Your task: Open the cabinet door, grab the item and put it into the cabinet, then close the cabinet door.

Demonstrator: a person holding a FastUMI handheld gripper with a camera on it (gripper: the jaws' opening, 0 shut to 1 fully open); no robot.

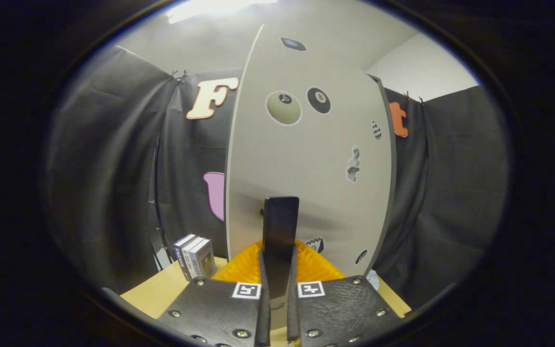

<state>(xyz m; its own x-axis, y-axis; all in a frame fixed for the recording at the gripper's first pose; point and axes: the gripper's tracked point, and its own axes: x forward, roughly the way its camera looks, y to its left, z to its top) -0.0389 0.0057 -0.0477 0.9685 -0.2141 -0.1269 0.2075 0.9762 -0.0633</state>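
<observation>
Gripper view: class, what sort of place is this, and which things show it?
Probably a staged recording booth: black cloth wall, a sticker-covered cabinet door on a wooden table, and the gripper shut on the door's dark handle.

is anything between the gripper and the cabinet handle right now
Nothing visible: the gripper has its fingers closed on the dark handle of the cabinet door.

cabinet door (306, 159) hides cabinet interior; handle (280, 241) bottom hidden between jaws.
</observation>
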